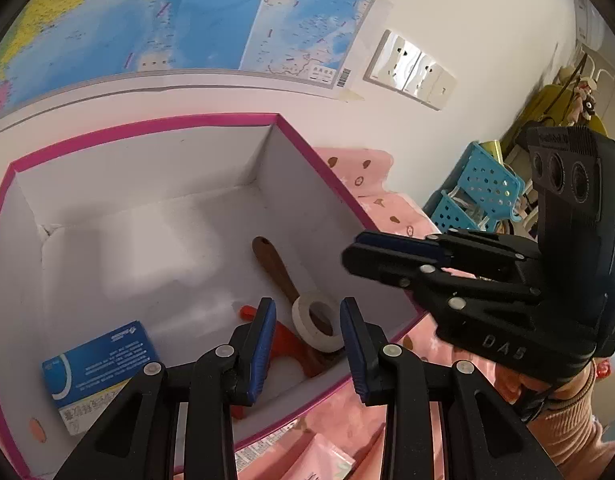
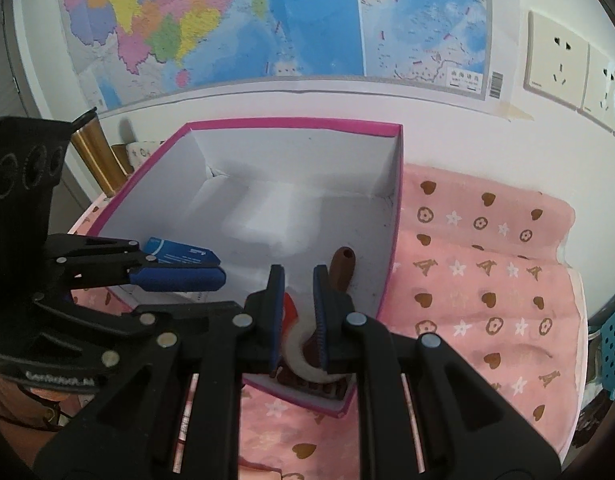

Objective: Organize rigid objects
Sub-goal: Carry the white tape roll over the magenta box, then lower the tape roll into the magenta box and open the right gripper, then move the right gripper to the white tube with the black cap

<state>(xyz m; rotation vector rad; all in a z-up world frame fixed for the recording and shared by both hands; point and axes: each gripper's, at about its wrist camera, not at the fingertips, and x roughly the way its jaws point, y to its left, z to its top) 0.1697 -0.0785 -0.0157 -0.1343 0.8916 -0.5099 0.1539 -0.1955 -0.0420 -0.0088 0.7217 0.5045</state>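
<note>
With the left gripper (image 1: pixel 307 344) slightly apart and the right gripper (image 2: pixel 299 312) together, both empty, the light, stiff tape roll (image 1: pixel 316 322) in the box (image 1: pixel 147 124) looks best pinched across its rim.

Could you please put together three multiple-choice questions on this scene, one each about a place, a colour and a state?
1. Where is the blue carton?
A. On a chair
B. Inside the pink-edged box
C. Hanging on the wall

2. What colour is the tape roll?
A. White
B. Green
C. Black

3. In what state is the pink-edged box?
A. Closed with a lid
B. Tipped on its side
C. Upright and open at the top

Answers:
1 B, the carton lies on the box's white floor near a corner.
2 A, the ring is white and rests on the brown-handled brush.
3 C, its whole inside shows from above, with no lid on it.
</note>
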